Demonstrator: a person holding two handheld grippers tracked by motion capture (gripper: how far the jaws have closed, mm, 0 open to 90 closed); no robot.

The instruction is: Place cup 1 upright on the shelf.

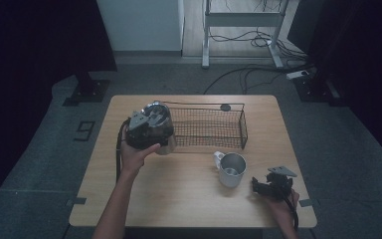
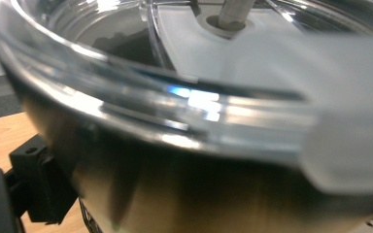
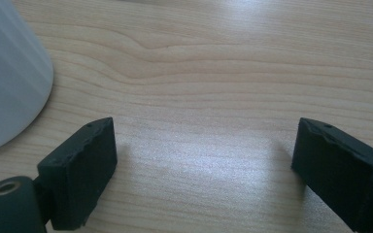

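A steel tumbler (image 1: 165,145) with a clear lid (image 2: 223,58) is held at the left end of the wire basket (image 1: 242,127). My left gripper (image 1: 153,127) is shut on it. In the left gripper view the tumbler (image 2: 184,194) sits very close, and one black finger (image 2: 43,189) presses against its side. A white mug (image 1: 231,169) stands on the table (image 1: 179,204) at the front right. My right gripper (image 1: 257,186) rests low just right of the mug, open. In the right gripper view bare wood lies between the jaws (image 3: 204,165), with the mug (image 3: 5,73) at the left edge.
The black wire basket lies lengthwise across the back half of the table. A small dark round object (image 1: 225,107) sits behind it. Bare wood stretches across the table's front and left. Dark curtains and floor cables surround the table.
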